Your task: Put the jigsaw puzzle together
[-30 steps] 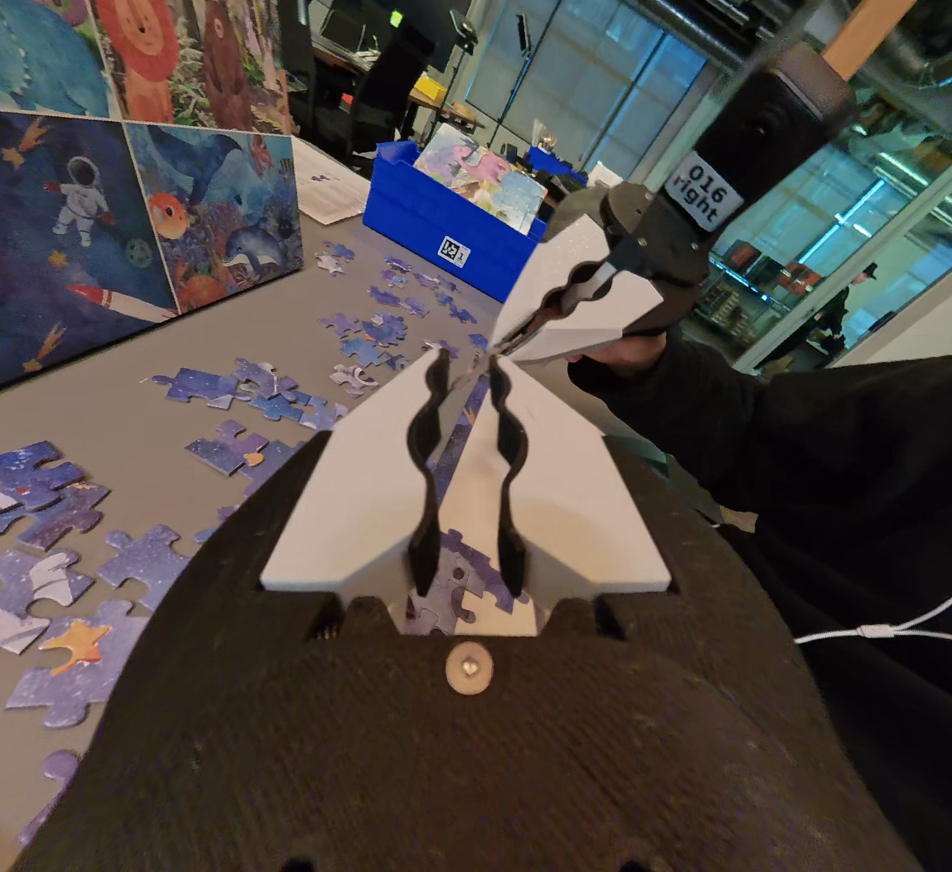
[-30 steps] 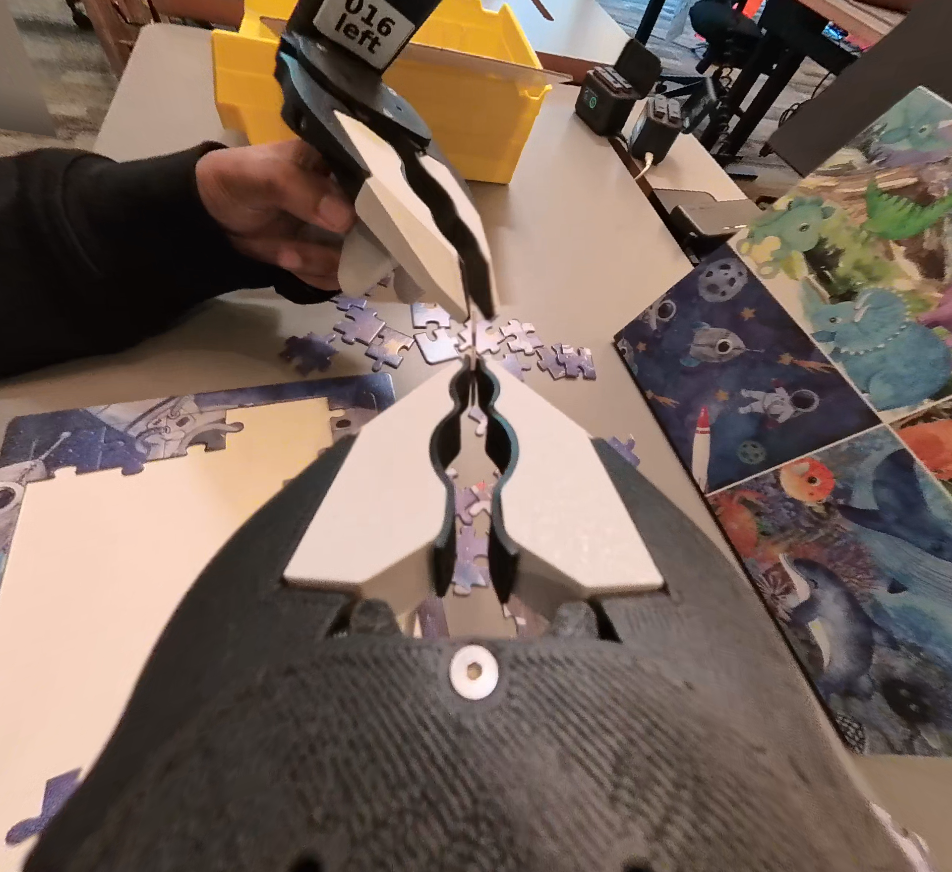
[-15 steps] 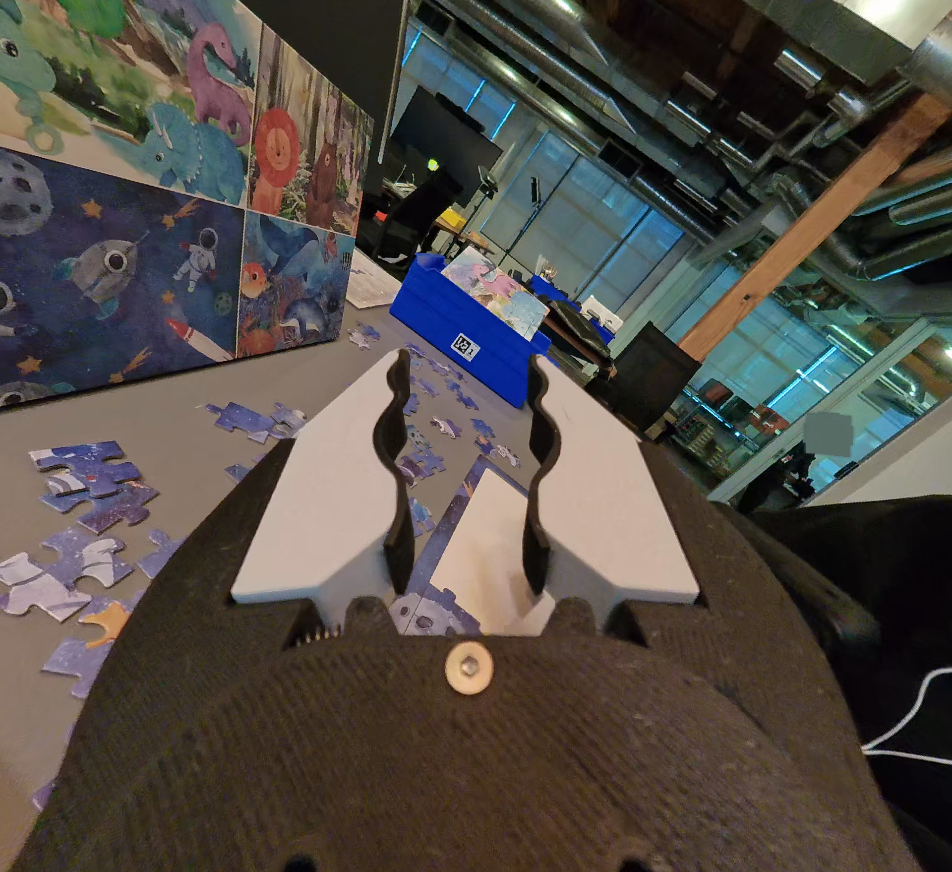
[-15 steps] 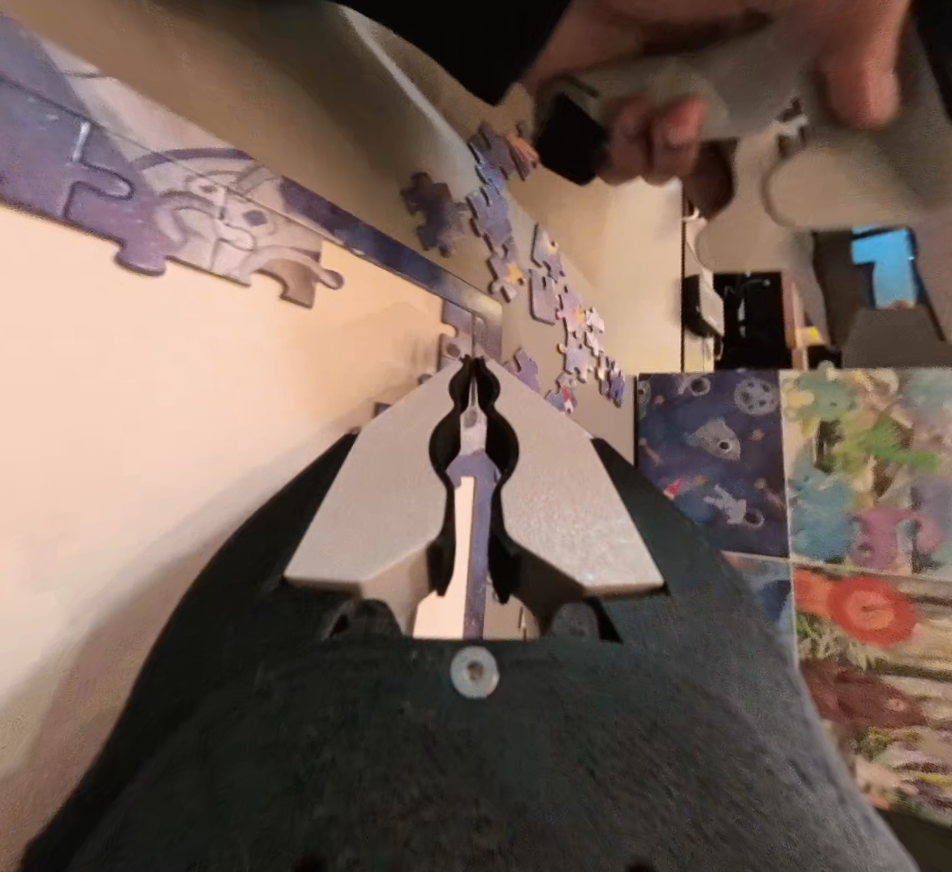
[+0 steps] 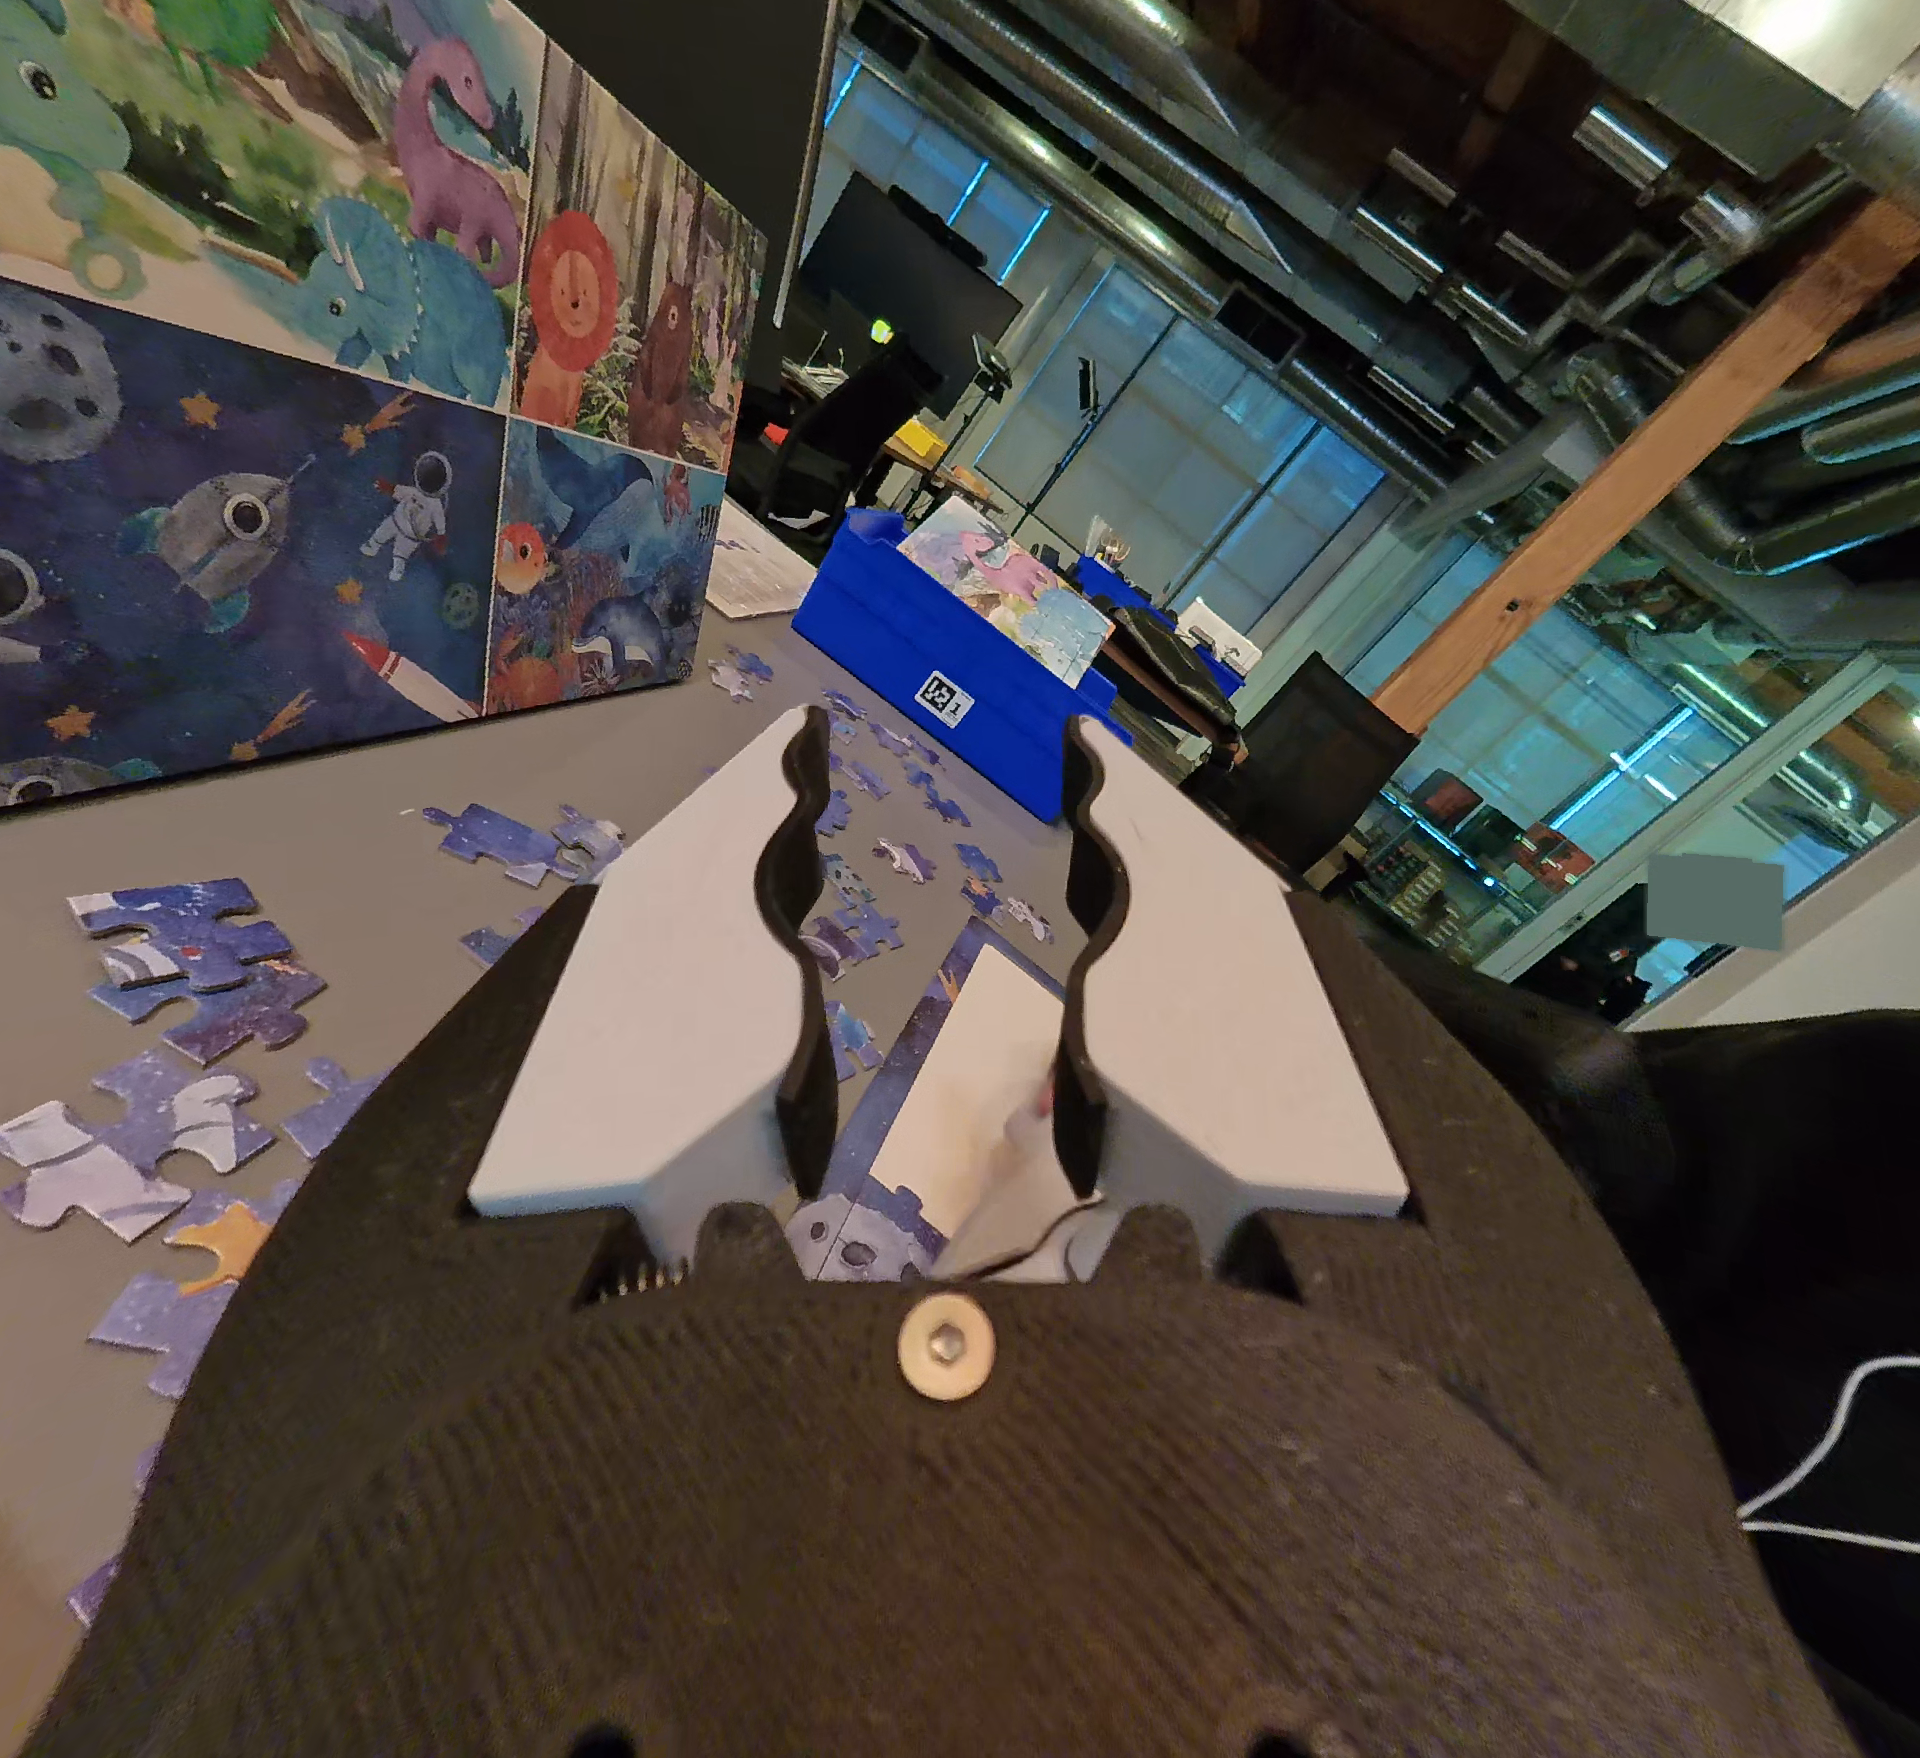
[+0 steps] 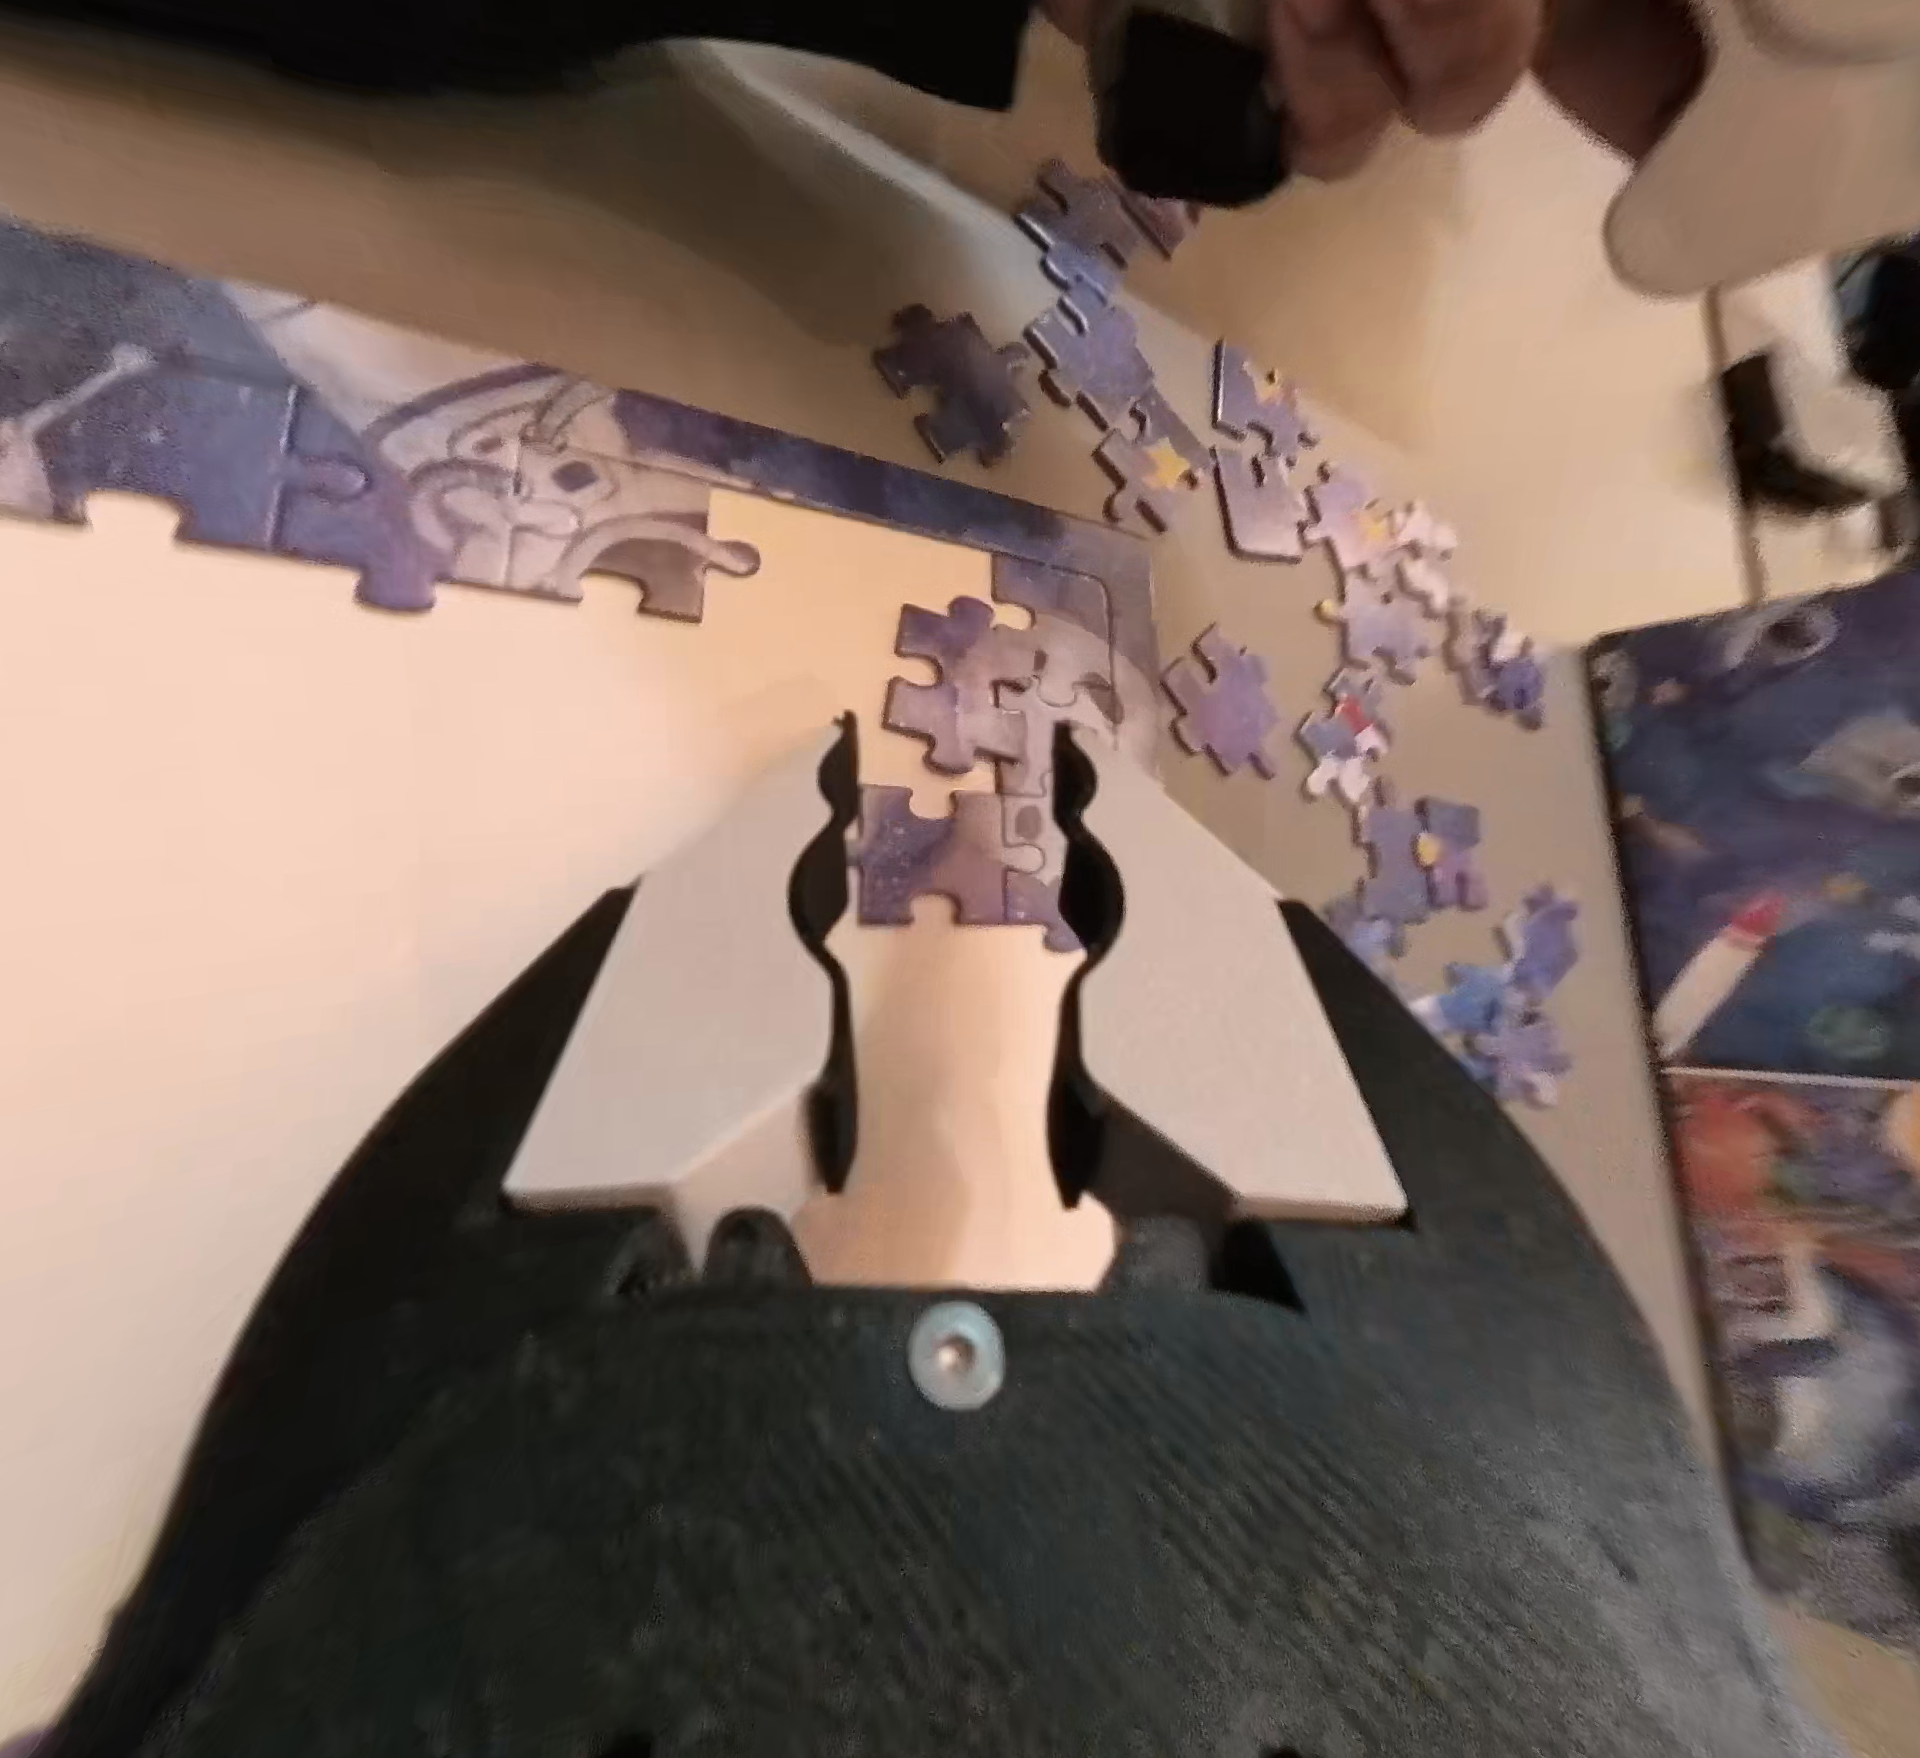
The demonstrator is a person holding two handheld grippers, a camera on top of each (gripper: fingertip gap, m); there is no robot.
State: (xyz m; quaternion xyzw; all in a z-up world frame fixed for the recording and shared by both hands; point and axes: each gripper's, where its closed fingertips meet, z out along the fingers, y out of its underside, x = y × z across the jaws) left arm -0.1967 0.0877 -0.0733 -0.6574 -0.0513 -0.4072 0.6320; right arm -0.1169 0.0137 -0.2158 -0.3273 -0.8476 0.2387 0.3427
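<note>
My right gripper (image 6: 954, 737) is open, low over a cream puzzle board (image 6: 416, 825) edged with joined purple pieces (image 6: 499, 493). A purple puzzle piece (image 6: 930, 861) lies flat on the board between its pads, next to joined corner pieces (image 6: 1039, 680), with a gap on the left side. My left gripper (image 5: 943, 732) is open and empty, raised over the grey table and pointing toward a blue bin (image 5: 935, 659). The board also shows between its fingers in the left wrist view (image 5: 987, 1064). A hand (image 6: 1403, 15) holding the left gripper's handle shows at the top of the right wrist view.
Loose purple pieces lie scattered on the table left of the left gripper (image 5: 197, 960) and right of the board (image 6: 1226, 700). A box with animal and space pictures stands at the table's far side (image 5: 312, 420), (image 6: 1787, 825). A dark sleeve is at the right. Tip to tip, the grippers are about 20 cm apart.
A second ago the two grippers met tip to tip. The left one opened and drew back, tilting up. The right one swung down to the board shut on a piece, then opened; the piece lies flat.
</note>
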